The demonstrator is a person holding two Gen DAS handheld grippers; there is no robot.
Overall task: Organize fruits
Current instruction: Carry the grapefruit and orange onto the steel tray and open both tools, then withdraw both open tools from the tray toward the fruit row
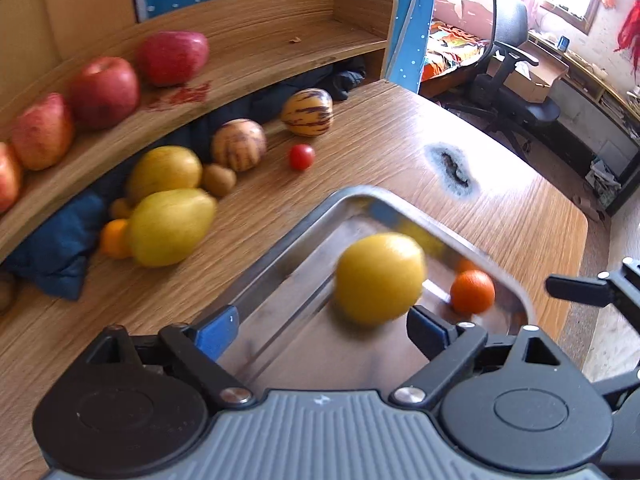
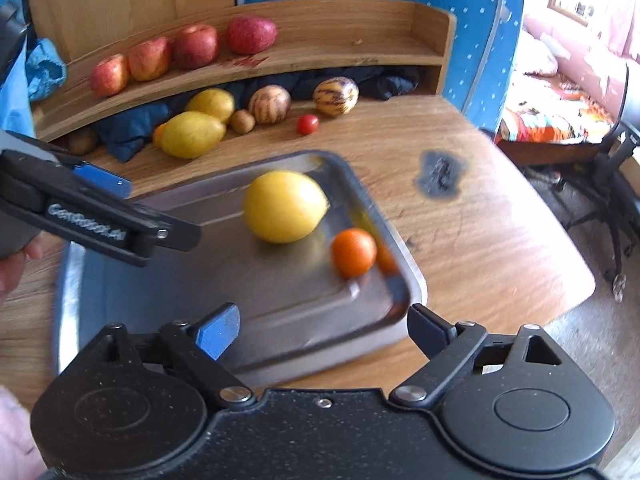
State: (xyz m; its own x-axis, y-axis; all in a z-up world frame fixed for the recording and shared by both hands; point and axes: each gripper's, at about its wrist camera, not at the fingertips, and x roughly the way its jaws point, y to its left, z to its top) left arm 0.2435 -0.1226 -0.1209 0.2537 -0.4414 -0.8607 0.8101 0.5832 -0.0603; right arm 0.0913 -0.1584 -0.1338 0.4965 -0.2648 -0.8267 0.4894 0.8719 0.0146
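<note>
A steel tray [image 1: 280, 248] [image 2: 224, 280] lies on the wooden table and holds a yellow fruit [image 1: 380, 278] [image 2: 285, 206] and a small orange [image 1: 472, 291] [image 2: 353, 252]. My left gripper [image 1: 324, 330] is open and empty just above the tray, the yellow fruit blurred just beyond its right finger. It shows from the side in the right wrist view [image 2: 120, 192]. My right gripper [image 2: 324, 330] is open and empty over the tray's near edge. More yellow fruits [image 1: 170, 226] [image 2: 193, 134], striped melons [image 1: 239, 144] [image 2: 335, 95] and a cherry tomato [image 1: 301, 156] [image 2: 307, 124] lie by the shelf.
Several red apples [image 1: 105, 92] [image 2: 196, 46] line the wooden shelf [image 1: 280, 36] [image 2: 340, 48]. Dark blue cloth [image 1: 60, 248] [image 2: 132, 128] is bunched under it, with a kiwi [image 1: 218, 179] beside. A dark burn mark [image 1: 454, 170] [image 2: 440, 176] is on the table. An office chair [image 1: 516, 80] stands beyond the table's edge.
</note>
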